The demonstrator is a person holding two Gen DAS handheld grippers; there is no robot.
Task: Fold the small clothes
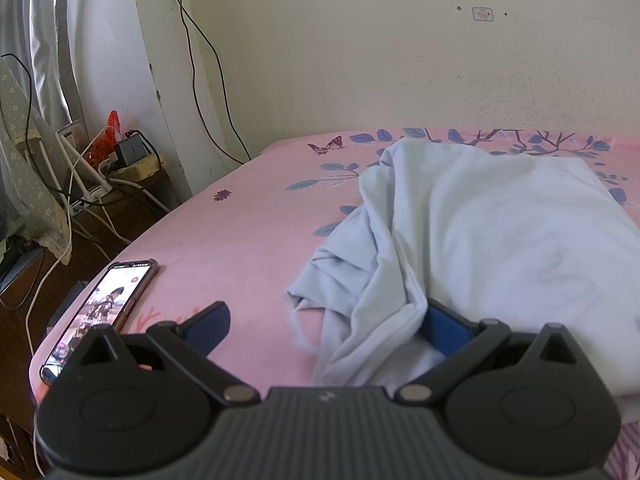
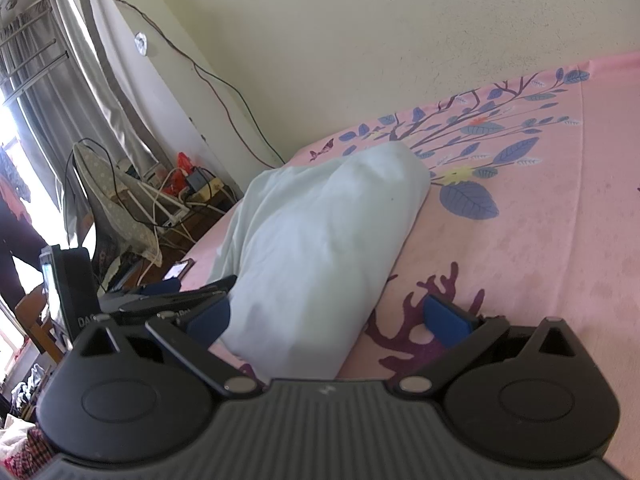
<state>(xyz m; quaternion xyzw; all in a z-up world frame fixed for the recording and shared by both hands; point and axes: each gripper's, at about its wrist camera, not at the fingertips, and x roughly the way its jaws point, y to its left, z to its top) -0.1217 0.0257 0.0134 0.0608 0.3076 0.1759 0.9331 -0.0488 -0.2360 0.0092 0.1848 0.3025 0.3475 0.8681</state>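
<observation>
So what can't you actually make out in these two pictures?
- Pale blue garment: its type and its near hem, hidden in both views by its own bunched folds and the gripper bodies.
- Phone: near end covered by the left gripper; screen too small to read.
- Wall sticker: print too small.
- Right gripper: whether it touches the cloth.

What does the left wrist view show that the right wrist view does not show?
Only the left wrist view shows the garment's bunched, crumpled edge and the lit black smartphone up close. Only the right wrist view shows the window curtain and the other claw. Both show the pale blue cloth garment, the pink floral bedsheet and the cream wall.
</observation>
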